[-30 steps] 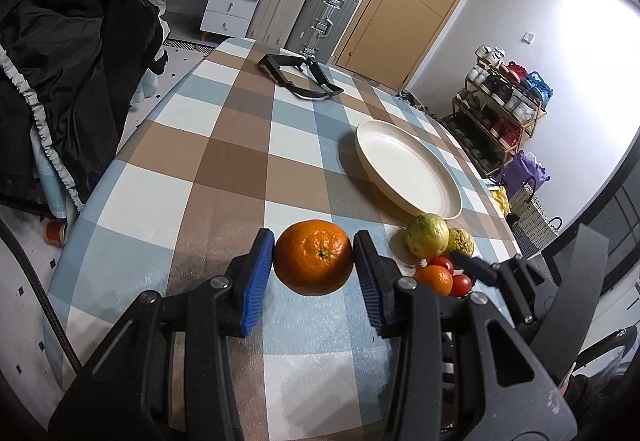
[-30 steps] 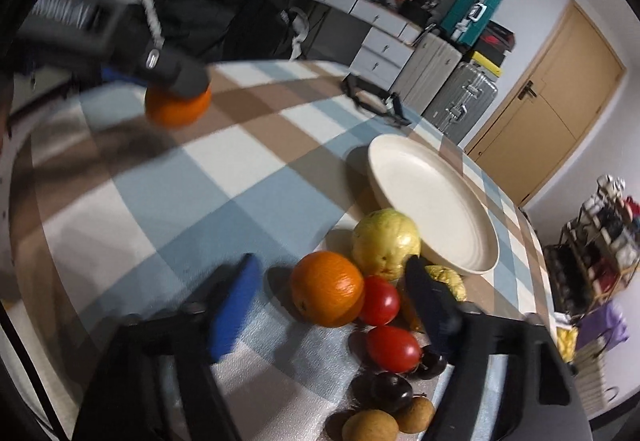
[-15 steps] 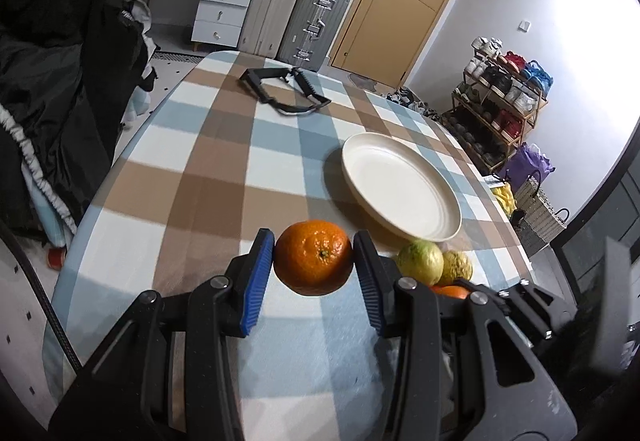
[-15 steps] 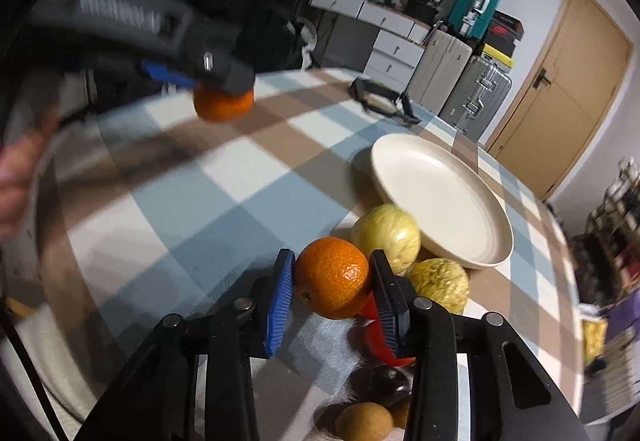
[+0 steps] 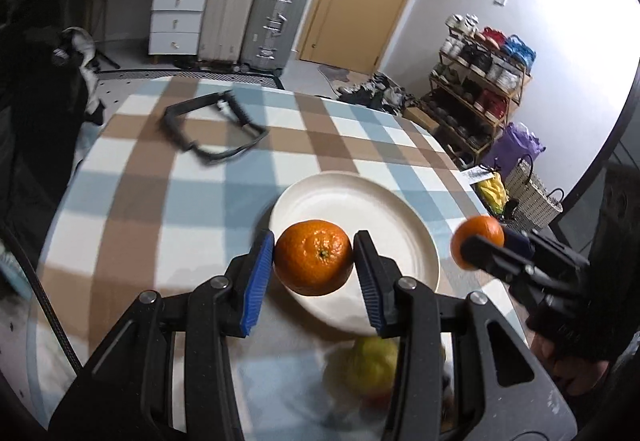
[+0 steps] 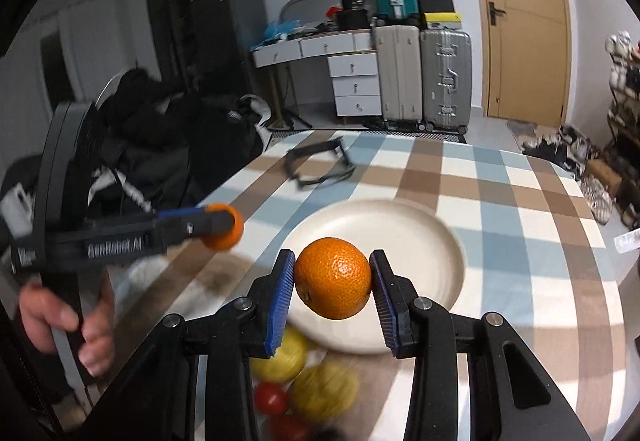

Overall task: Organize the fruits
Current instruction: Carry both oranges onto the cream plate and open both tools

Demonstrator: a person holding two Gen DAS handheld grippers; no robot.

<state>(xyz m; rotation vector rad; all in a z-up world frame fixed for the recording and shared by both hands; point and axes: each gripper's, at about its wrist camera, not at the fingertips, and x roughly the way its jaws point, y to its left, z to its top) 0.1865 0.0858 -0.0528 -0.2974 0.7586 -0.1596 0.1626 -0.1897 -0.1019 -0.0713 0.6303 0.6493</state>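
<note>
We held one orange in each gripper, both carried in the air toward the white plate (image 5: 404, 225) on the checked worktop (image 5: 132, 201). The left gripper (image 5: 314, 265) had its blue fingers (image 5: 256, 281) pinching the first orange (image 5: 313, 257) from both sides, over the near edge of the plate. The right gripper (image 6: 333, 281) pinched the second orange (image 6: 334, 277) the same way, also over the plate's near rim. The remaining fruit, a yellow-green one (image 6: 282, 357), a second yellow one (image 6: 324, 389) and red tomatoes (image 6: 272, 399), lay blurred on the worktop just short of the plate. A black strap-like object (image 5: 212, 133) lay beyond the plate, well apart from it.

To do this step well, we judged each orange should be lowered until it rested on the plate's flat middle before the fingers spread, since round fruit released high or near the rim could roll off. Setting them down on separate sides of the plate would keep the grippers from colliding
</note>
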